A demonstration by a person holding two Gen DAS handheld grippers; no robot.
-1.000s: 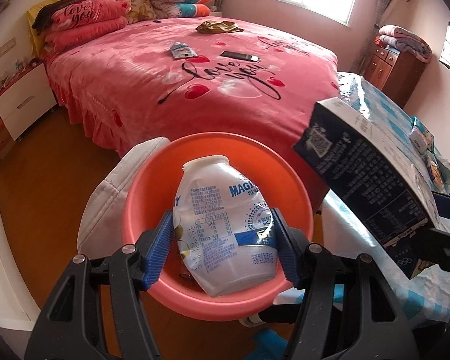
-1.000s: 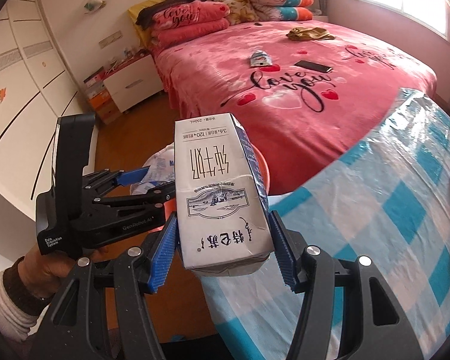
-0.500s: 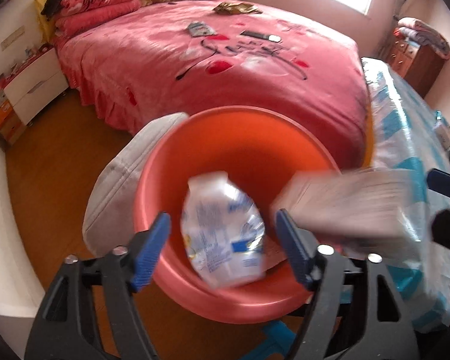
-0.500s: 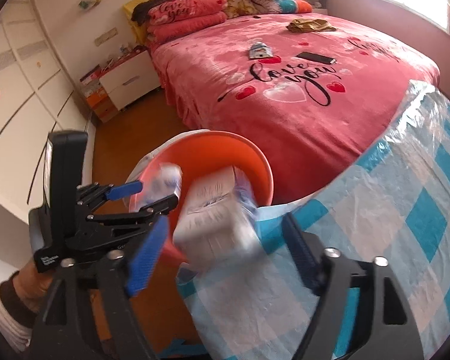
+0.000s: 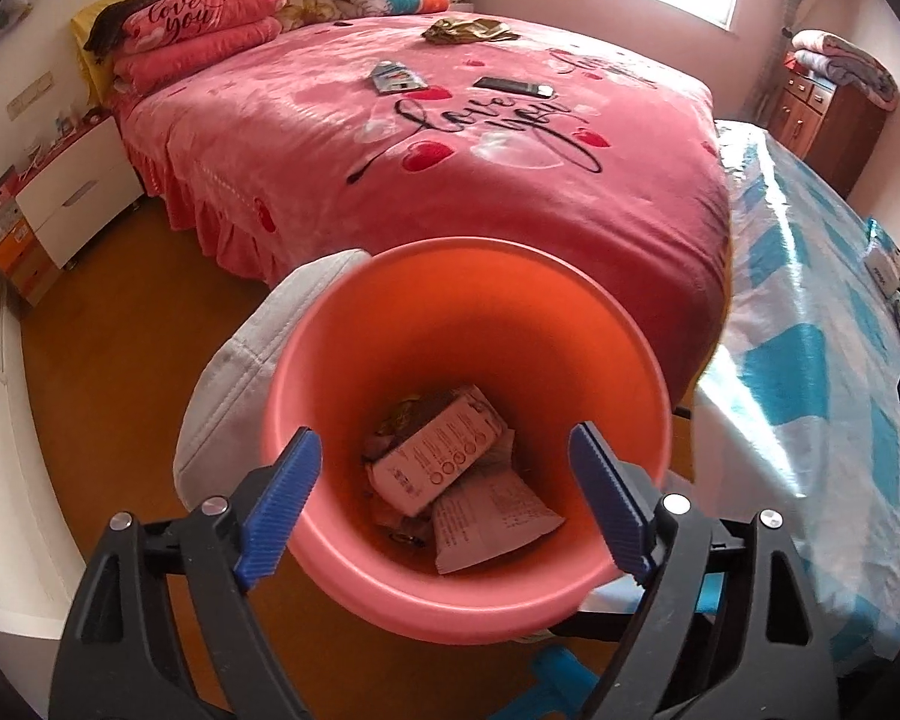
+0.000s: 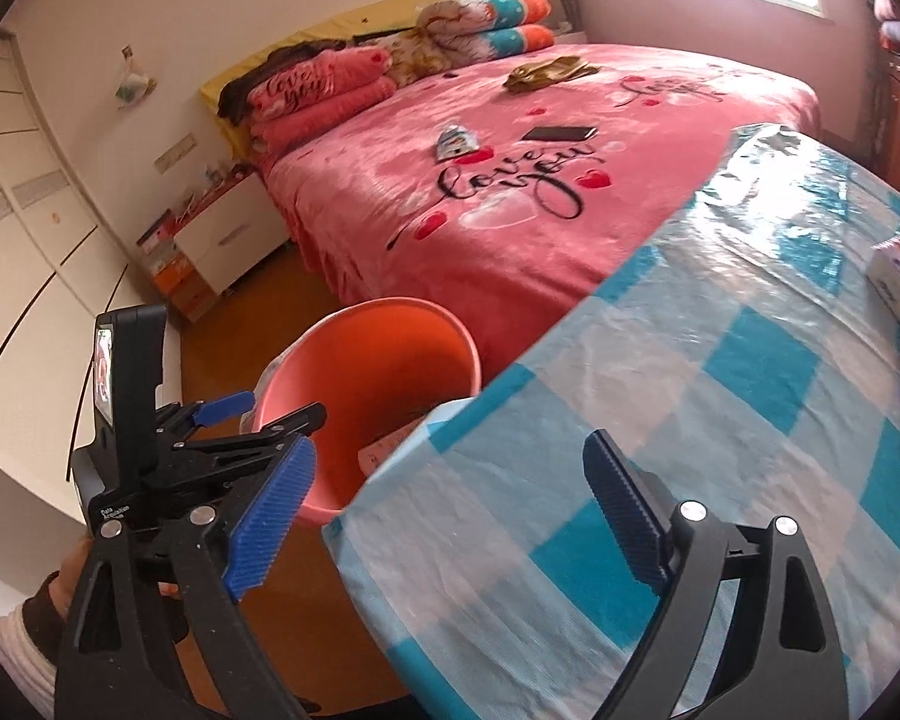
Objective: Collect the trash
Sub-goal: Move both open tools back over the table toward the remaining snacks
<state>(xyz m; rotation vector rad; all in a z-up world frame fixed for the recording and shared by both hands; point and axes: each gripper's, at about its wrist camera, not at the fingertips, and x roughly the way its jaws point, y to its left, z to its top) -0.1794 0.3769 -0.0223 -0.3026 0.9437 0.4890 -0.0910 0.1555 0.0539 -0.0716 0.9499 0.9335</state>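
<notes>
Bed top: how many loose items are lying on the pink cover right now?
3. A crumpled gold wrapper lies near the far edge, a small blue-white packet sits mid-bed, and a dark phone lies right of that packet. Others may be hidden behind the pillows.

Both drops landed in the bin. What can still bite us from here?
1. The orange bin sits tight against the table edge, right under the left gripper; a careless pull-back might clip the rim and tip it.
2. The right gripper hangs over the glossy tablecloth; a low sweep may snag it and drag the packets at the far edge.
3. The wrapper lies beside a phone on the bed; wide-open jaws risk catching the wrong one.
</notes>
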